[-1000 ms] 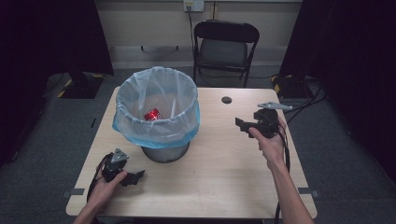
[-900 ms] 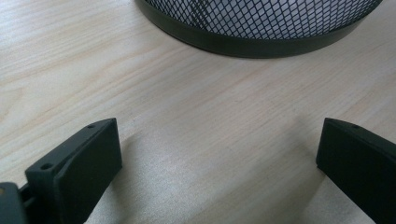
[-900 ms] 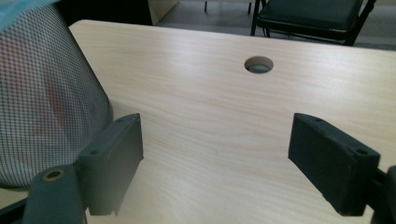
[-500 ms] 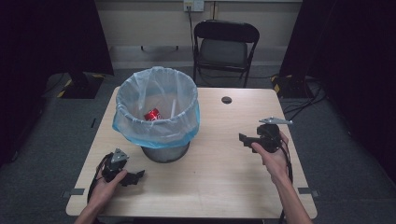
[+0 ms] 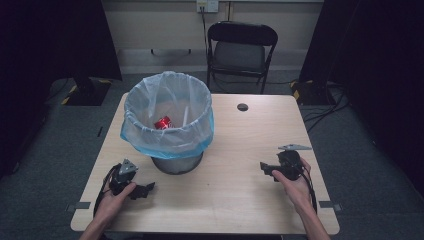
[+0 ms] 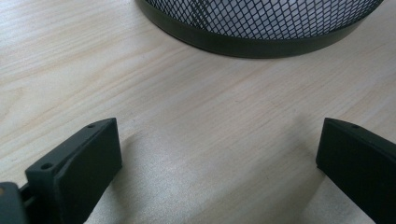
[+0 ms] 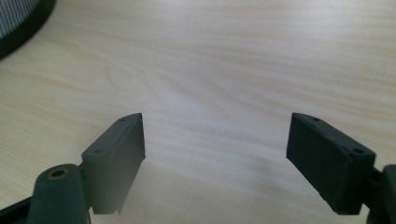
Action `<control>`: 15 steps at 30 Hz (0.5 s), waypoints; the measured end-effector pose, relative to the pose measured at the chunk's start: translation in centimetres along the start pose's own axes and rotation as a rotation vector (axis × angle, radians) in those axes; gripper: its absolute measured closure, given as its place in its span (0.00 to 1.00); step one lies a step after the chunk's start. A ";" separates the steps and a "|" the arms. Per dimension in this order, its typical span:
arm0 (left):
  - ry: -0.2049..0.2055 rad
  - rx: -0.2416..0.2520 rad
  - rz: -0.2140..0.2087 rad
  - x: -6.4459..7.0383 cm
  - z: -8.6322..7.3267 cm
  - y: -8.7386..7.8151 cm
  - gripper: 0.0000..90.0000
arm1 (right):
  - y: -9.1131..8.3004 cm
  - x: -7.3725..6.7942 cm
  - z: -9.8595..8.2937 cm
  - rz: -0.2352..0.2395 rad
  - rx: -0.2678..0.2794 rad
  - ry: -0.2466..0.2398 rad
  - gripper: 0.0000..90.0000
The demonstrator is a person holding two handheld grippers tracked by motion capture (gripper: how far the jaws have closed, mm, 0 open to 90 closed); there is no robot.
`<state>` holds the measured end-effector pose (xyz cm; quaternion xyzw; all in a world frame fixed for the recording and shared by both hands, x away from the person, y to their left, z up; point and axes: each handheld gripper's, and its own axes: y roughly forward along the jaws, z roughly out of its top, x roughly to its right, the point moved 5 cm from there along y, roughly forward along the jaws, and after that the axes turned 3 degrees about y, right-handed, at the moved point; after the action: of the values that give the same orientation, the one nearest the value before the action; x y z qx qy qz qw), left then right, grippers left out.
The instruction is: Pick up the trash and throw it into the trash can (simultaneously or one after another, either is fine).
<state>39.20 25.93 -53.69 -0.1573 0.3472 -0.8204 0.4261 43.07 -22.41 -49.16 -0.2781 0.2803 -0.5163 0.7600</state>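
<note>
We have both grippers resting low on the table (image 5: 240, 200), jaws spread wide and empty on each. Left gripper (image 5: 146, 189) sits near the front left corner, just in front of the bin (image 5: 176, 162); in the left gripper view the bin's black mesh base (image 6: 261, 32) lies straight ahead of the jaws, close but not touching, bare wood between them. Right gripper (image 5: 264, 167) sits toward the front right edge, jaws aimed left across the table, well apart from the bin; in the right gripper view only a sliver of the base (image 7: 21, 21) shows at the top left. The bin stands upright toward the back left of the table, with a clear bag (image 5: 165, 142) folded over its rim and a red can (image 5: 162, 122) down inside, next to some pale item we can't identify. We judge the left hand is the nearer one for any move on the bin; its jaws face the base, not the rim. Open room: the whole centre and right half of the table is bare, apart from a small hole (image 5: 242, 107) near the back edge.
</note>
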 end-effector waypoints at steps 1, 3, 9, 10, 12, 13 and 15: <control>-0.002 0.003 0.000 0.0 0.0 0.0 0.00 | 0.2 0.0 -0.5 -0.004 -0.014 -0.009 0.21; -0.002 0.003 -0.001 0.0 0.0 0.0 0.00 | 0.4 0.0 -1.2 -0.013 -0.037 -0.023 0.21; 0.001 0.000 0.000 0.0 0.0 0.0 0.00 | 1.3 -0.2 -2.6 -0.022 -0.078 -0.024 0.21; -0.002 0.003 -0.001 0.0 0.0 0.0 0.00 | 1.4 -0.3 -2.7 -0.022 -0.081 -0.025 0.21; 0.000 0.001 0.000 0.0 0.0 0.0 0.00 | 1.6 -0.4 -3.0 -0.041 -0.093 -0.043 0.20; 0.001 0.000 0.000 0.0 0.0 0.0 0.00 | 1.7 -0.5 -3.1 -0.054 -0.087 -0.052 0.20; -0.002 0.003 -0.001 0.0 0.0 0.0 0.00 | 1.8 -0.8 -3.2 -0.080 -0.083 -0.076 0.18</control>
<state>39.21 25.90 -53.69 -0.1579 0.3455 -0.8209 0.4264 41.69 -21.50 -52.56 -0.3398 0.2611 -0.5232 0.7366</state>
